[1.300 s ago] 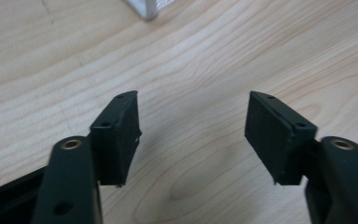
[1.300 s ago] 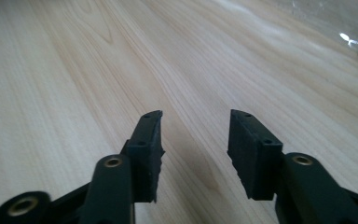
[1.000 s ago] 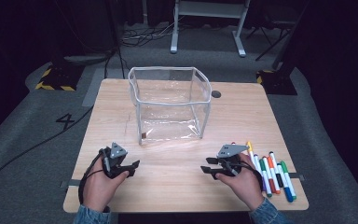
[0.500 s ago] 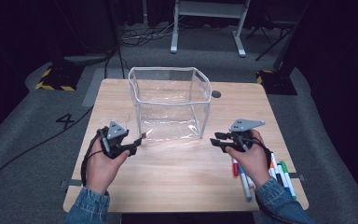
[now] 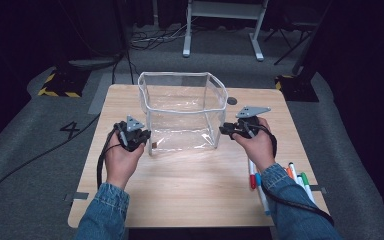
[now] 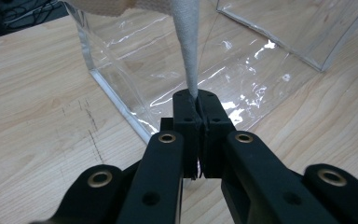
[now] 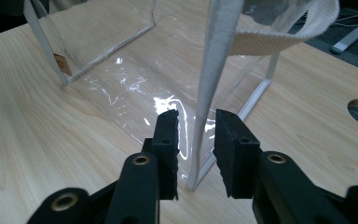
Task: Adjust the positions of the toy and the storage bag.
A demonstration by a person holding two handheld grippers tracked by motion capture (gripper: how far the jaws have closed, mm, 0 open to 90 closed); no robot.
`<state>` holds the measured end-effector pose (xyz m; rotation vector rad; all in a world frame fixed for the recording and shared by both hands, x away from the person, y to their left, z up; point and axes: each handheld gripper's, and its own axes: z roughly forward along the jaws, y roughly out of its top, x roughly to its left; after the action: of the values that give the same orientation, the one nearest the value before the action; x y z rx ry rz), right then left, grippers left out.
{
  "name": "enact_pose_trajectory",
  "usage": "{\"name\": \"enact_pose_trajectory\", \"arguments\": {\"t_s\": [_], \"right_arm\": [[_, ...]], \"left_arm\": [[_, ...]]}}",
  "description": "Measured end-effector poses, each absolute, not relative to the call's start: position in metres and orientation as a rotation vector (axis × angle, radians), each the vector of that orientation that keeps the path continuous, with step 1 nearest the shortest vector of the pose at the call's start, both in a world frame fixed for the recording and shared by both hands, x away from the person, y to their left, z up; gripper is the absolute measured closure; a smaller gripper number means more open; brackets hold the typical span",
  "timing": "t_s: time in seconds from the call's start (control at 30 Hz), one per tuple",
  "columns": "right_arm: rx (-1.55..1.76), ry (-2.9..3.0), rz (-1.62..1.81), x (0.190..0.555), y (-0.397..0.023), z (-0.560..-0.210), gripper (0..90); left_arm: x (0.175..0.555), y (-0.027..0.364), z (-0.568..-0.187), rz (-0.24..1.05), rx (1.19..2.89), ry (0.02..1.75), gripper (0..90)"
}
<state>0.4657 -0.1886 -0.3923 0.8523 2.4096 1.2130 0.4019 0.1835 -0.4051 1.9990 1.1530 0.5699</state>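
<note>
My left gripper (image 6: 198, 114) pinches the bag (image 5: 182, 112) rim; my right gripper (image 7: 196, 133) has been closing, pads seemingly not yet gripping, so lifting could tip it

markers (image 5: 260, 186) partly hidden by right forearm, bag (image 6: 242, 70) top cut off
</note>
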Motion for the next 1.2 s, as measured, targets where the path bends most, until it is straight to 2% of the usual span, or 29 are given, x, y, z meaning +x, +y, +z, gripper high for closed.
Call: {"name": "enact_pose_trajectory", "arguments": {"t_s": [0.03,0.1,0.17,0.43,1.03,1.2], "right_arm": [[0.852,2.410,1.213,0.466,-0.189,-0.392,76.2],[0.832,2.410,1.189,0.468,-0.186,-0.393,84.9],[0.810,2.399,1.174,0.467,-0.186,-0.392,87.8],[0.810,2.431,1.169,0.437,-0.194,-0.390,88.0],[0.767,2.507,1.228,0.315,-0.245,-0.389,88.1],[0.766,2.506,1.233,0.293,-0.255,-0.390,88.1]], "left_arm": [[0.401,0.184,-0.406,0.563,1.991,1.156,87.5],[0.399,0.184,-0.406,0.578,2.002,1.142,87.6],[0.396,0.184,-0.405,0.571,2.015,1.131,87.6],[0.369,0.185,-0.405,0.543,2.043,1.058,87.5],[0.288,0.163,-0.406,0.439,2.104,0.843,87.4],[0.269,0.155,-0.407,0.411,2.119,0.792,87.3]]}}
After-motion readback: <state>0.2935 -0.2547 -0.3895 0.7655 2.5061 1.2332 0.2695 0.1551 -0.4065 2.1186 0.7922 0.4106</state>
